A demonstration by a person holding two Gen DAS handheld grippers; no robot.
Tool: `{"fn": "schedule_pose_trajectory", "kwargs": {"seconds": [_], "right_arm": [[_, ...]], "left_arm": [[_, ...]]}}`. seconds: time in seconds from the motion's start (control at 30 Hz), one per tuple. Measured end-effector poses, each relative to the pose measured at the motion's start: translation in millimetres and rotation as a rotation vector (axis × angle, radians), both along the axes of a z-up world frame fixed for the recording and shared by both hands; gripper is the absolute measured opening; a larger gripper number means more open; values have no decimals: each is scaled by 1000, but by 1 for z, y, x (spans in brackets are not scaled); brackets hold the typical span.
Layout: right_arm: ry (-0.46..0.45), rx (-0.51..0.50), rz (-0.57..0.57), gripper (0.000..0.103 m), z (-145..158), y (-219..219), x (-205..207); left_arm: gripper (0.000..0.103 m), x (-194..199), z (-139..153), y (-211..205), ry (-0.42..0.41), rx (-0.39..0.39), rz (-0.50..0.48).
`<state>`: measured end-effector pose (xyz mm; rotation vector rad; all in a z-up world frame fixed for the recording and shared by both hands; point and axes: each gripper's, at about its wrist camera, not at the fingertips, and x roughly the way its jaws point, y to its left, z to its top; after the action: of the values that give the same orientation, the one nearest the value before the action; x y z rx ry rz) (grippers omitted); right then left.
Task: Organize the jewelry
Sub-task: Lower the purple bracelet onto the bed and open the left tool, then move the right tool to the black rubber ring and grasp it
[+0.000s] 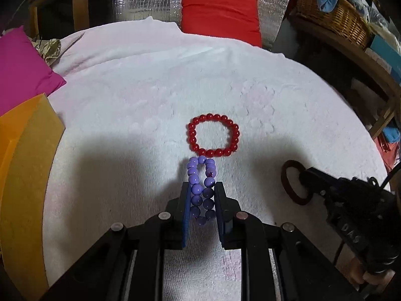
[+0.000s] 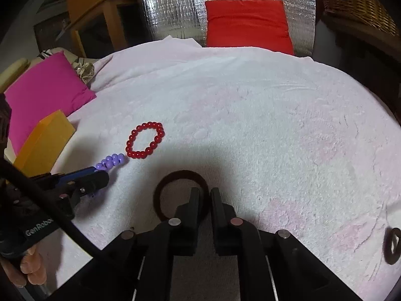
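Observation:
My left gripper (image 1: 202, 188) is shut on a purple bead bracelet (image 1: 200, 190), squeezed flat between its blue pads, its far end touching a red bead bracelet (image 1: 213, 135) that lies on the white towel (image 1: 150, 87). In the right wrist view the purple beads (image 2: 111, 161) stick out of the left gripper (image 2: 104, 173) beside the red bracelet (image 2: 145, 140). My right gripper (image 2: 205, 195) is shut on the rim of a dark brown bangle (image 2: 173, 178), which also shows in the left wrist view (image 1: 288, 185).
An orange box (image 1: 22, 175) stands at the left edge beside a magenta cushion (image 1: 22, 67). A red cushion (image 1: 220, 12) leans at the back. A wicker basket (image 1: 333, 17) sits on a shelf at right. A small dark ring (image 2: 392, 245) lies at the towel's right.

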<state>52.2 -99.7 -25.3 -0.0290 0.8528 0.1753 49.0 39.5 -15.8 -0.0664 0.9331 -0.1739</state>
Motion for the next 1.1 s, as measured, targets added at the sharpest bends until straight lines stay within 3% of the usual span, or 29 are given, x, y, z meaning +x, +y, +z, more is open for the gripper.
{"fn": "schedule_pose_trajectory", "kwargs": {"seconds": [0.3,0.4,0.63,0.73,0.8,0.87,1.1], "right_arm": [[-17,31,-69,8,16,-36,0],[23,86,-87,9,16,-48,4],[82,182,-119,9,16,-63,7],[81,179,-107,15,17,-59,6],[84,186,-108,31,17,-58,7],[82,195,-117,40,16,-59,7],[44,178,-82,40,21,-49,2]], "left_arm": [[20,2,-5,-3,20,32,22],[36,3,-6,-3,33,27,32],[50,2,-1,3,28,-4,39],[56,1,3,7,20,-13,47],[60,-1,5,10,12,-16,52],[60,-1,5,11,13,-16,49],[61,-4,9,6,3,-11,32]]}}
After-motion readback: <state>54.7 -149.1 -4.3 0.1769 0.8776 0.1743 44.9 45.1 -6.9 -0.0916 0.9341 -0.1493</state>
